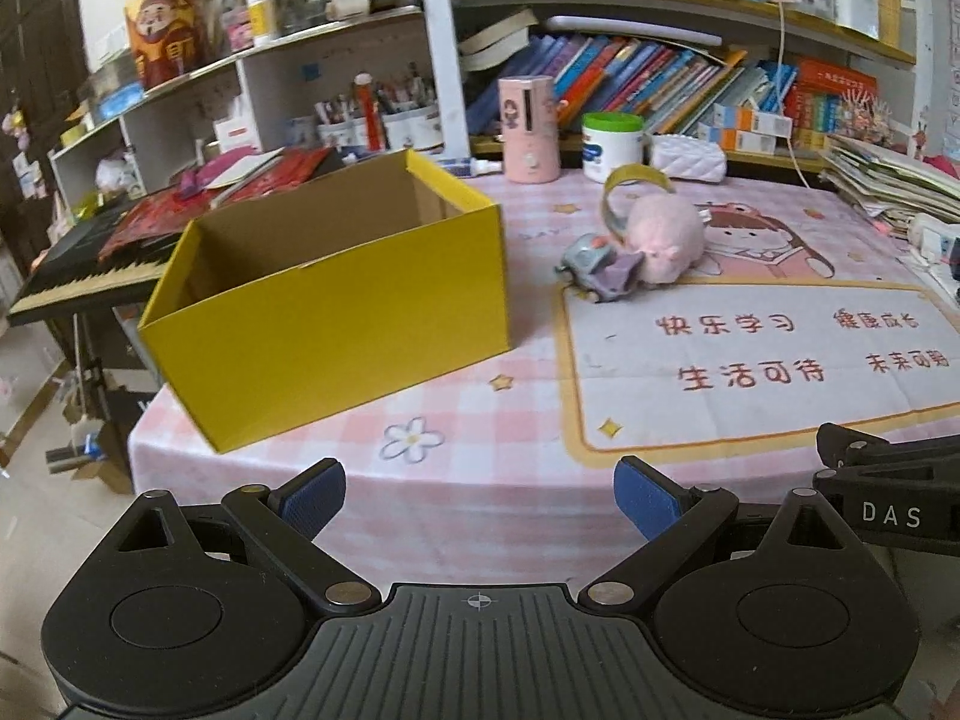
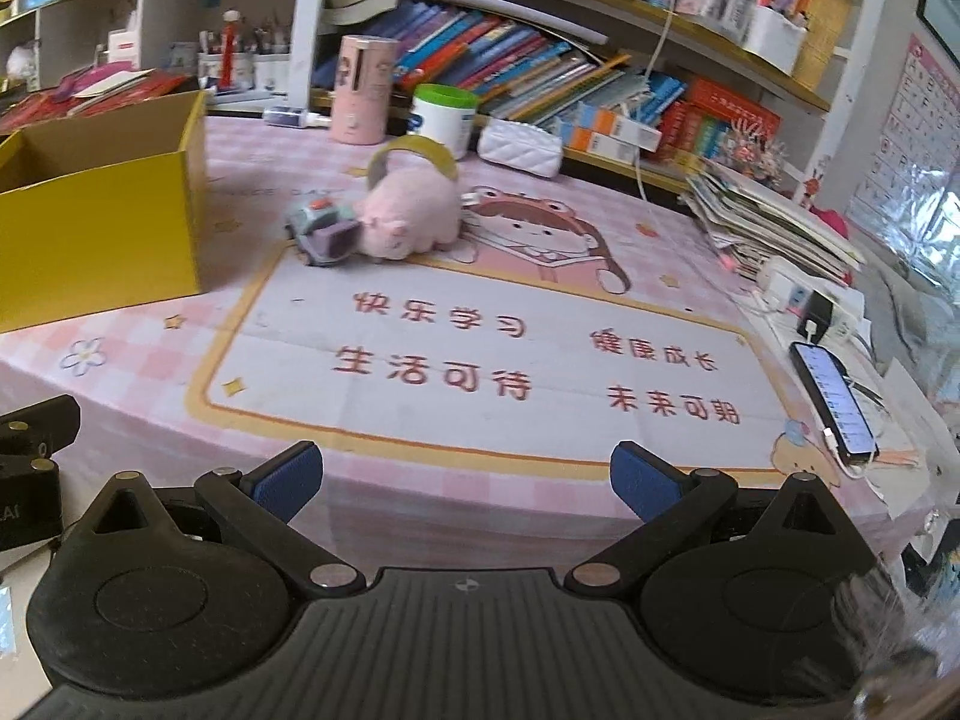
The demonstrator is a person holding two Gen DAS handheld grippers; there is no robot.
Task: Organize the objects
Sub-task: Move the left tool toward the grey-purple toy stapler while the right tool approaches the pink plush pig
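An empty yellow cardboard box stands open on the left of the pink tablecloth. To its right lie a pink plush pig, a small grey-and-purple toy car touching it, and a yellow tape roll leaning behind the pig. My left gripper is open near the table's front edge, holding nothing. My right gripper is open too, low over the front edge and well short of the toys.
A pink cylinder, a green-lidded white jar and a white quilted pouch stand at the back before rows of books. A phone and paper stacks lie at the right edge. A keyboard sits left of the table.
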